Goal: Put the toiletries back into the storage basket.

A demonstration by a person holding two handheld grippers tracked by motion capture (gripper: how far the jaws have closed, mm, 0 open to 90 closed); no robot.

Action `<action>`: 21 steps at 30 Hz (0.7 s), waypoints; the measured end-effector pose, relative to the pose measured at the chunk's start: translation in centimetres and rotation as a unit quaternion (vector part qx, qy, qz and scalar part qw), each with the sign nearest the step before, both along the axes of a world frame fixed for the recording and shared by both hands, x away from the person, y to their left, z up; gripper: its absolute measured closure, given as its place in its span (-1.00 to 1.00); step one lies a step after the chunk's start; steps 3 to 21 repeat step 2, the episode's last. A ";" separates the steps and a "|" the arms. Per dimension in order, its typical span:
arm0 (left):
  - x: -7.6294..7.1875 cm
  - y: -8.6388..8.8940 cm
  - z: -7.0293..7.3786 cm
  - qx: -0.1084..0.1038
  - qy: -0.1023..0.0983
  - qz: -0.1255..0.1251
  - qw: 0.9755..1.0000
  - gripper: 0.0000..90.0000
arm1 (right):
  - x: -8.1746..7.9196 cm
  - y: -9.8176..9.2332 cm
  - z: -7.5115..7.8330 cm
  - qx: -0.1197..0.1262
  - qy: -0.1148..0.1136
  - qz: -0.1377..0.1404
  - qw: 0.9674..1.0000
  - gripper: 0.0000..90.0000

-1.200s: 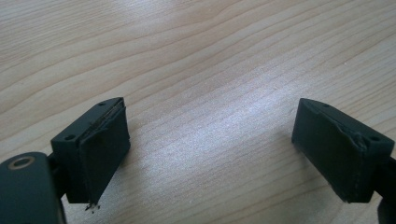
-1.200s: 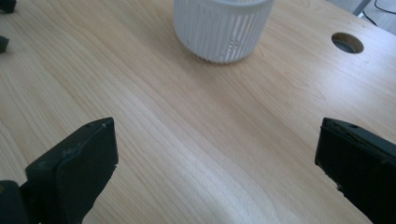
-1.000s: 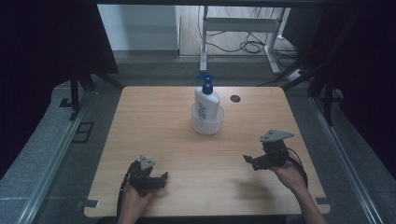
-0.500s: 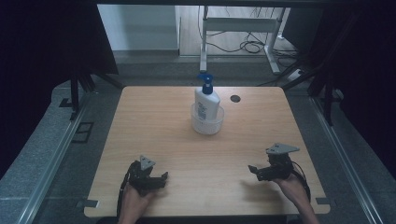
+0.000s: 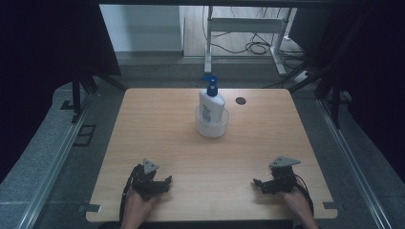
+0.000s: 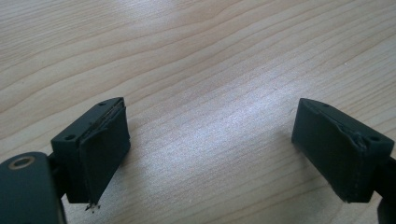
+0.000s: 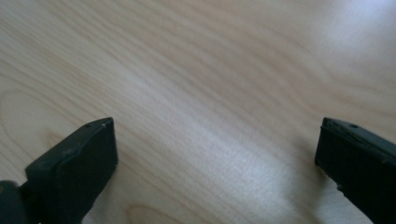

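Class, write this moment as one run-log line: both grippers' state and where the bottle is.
left gripper: open, empty, near table edge | right gripper: open, empty, near edge | pump bottle: upright in clear bowl, far centre, untouched

A light wooden worktop (image 5: 157,129) with rounded corners stands on a grey carpeted floor (image 5: 52,162). Near the far middle of the worktop stands a clear round plastic bowl (image 5: 212,125), and a white pump bottle with a blue pump head (image 5: 211,101) stands upright inside it. Just to the right of the bottle, near the far edge, a small dark round hole (image 5: 240,100) is set in the worktop surface. Beyond the worktop, a white metal frame with legs (image 5: 248,28) stands on the floor, with black cables (image 5: 239,46) lying loose under it. Dark curtains (image 5: 47,43) hang at both sides.
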State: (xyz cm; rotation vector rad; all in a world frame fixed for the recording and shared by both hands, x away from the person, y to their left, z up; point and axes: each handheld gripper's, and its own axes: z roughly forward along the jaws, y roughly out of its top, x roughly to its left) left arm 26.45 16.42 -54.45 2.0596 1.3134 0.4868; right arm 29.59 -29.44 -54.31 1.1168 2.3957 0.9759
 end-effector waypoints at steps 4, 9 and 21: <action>0.0 0.0 0.0 0.000 0.000 0.000 1.000 -0.76 | 0.0 0.0 0.0 0.001 0.001 0.000 1.000 -1.00; 0.0 0.0 0.0 0.000 0.000 0.000 1.000 -0.76 | 0.0 0.0 0.0 0.001 0.001 0.000 1.000 -1.00; 0.0 0.0 0.0 0.000 0.000 0.000 1.000 -0.76 | 0.0 0.0 0.0 0.001 0.001 0.000 1.000 -1.00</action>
